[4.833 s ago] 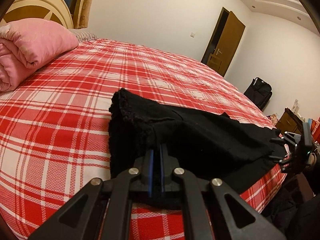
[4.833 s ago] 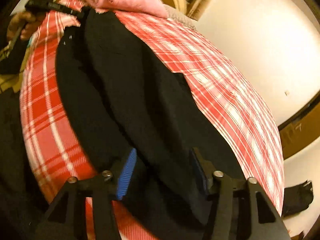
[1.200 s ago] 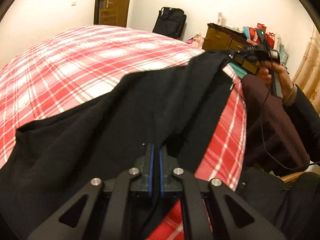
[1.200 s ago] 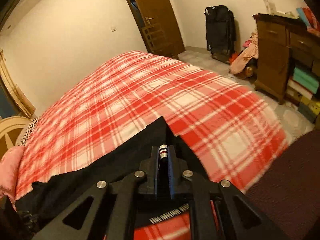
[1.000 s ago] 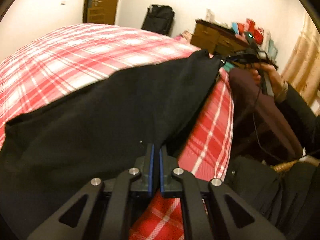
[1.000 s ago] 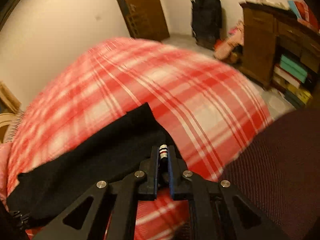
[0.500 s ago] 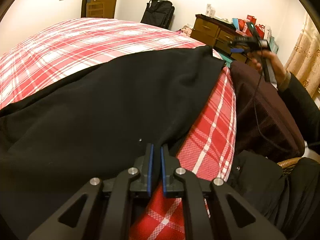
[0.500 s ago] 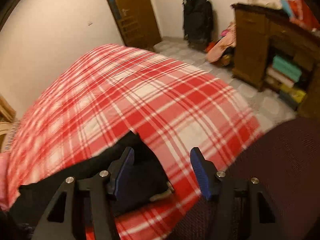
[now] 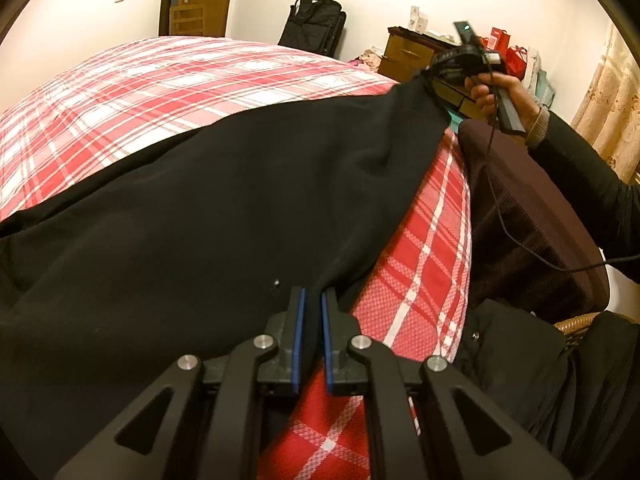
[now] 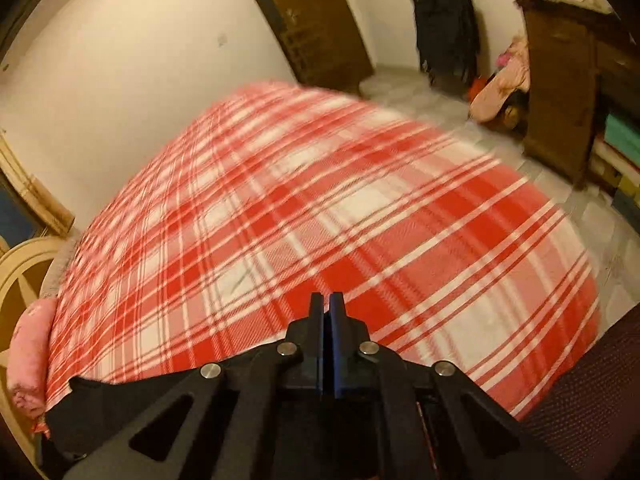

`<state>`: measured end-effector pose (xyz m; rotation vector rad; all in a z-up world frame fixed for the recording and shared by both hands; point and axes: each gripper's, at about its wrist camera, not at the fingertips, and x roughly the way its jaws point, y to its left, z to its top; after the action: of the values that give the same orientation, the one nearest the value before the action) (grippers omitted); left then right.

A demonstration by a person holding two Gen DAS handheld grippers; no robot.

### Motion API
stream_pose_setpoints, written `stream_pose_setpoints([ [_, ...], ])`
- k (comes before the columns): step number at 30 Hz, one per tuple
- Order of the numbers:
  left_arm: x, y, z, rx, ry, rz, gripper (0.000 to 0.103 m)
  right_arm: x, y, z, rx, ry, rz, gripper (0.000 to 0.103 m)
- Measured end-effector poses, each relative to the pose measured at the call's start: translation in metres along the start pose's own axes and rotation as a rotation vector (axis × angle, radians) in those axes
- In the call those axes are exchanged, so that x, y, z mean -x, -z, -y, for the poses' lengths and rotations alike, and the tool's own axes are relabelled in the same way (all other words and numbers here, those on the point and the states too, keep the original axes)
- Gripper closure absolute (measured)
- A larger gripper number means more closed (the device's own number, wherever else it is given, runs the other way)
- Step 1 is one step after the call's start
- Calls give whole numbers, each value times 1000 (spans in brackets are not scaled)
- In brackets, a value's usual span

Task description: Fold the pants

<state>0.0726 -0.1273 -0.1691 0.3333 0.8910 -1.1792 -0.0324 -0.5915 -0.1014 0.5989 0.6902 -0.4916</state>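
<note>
The black pants (image 9: 200, 220) lie spread across the red plaid bed (image 9: 200, 72). My left gripper (image 9: 313, 294) sits at their near edge. Its blue pads are a narrow gap apart, with the dark hem between them. At the far corner of the pants a hand (image 9: 492, 88) holds my right gripper (image 9: 432, 74) just above the cloth. In the right wrist view that gripper (image 10: 326, 298) is shut with nothing between its fingers, over bare plaid. A strip of the pants (image 10: 120, 400) shows below its body. That view is blurred.
A person sits at the bed's edge, with a dark maroon lap (image 9: 540, 220) and a wicker seat (image 9: 576, 324). A wooden dresser (image 10: 560, 80), a black bag (image 10: 444, 24) and a door (image 9: 196, 0) stand beyond the bed. A pink pillow (image 10: 28, 352) lies at the far left.
The pants were laid flat on the bed. My right gripper let go of their corner, rose and shut again with nothing in it. My left pads have loosened slightly.
</note>
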Motion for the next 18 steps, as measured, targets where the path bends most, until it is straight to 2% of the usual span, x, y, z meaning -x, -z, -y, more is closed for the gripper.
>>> stream_pose_setpoints([
  [3,-1,1,0,0,2,3,95,-20,3,14,-6,109,-33,101],
  [5,-1,1,1,2,1,6,95,-27,4,24,-9,140,-59,100],
  [6,-1,1,1,4,-1,7,95,-25,4,28,-8,169,-43,99],
  [7,0,1,2,4,-5,8,94,-19,6,31,-6,187,-24,92],
  [8,0,1,3,-1,-10,8,93,-8,8,35,-13,161,-17,89],
  [11,5,1,5,-20,-30,14,89,18,18,28,-11,6,-26,88],
  [13,8,0,4,-12,-34,27,75,27,29,12,63,-26,-47,86],
  [14,10,-1,3,-5,-39,35,69,25,39,1,106,-44,-85,84],
  [15,12,-2,2,0,-41,45,68,18,45,-6,127,-51,-127,71],
  [16,15,-3,0,5,-44,59,68,7,53,-13,150,-47,-185,52],
  [18,23,-4,-3,25,-61,87,63,-18,73,-31,243,26,-306,49],
])
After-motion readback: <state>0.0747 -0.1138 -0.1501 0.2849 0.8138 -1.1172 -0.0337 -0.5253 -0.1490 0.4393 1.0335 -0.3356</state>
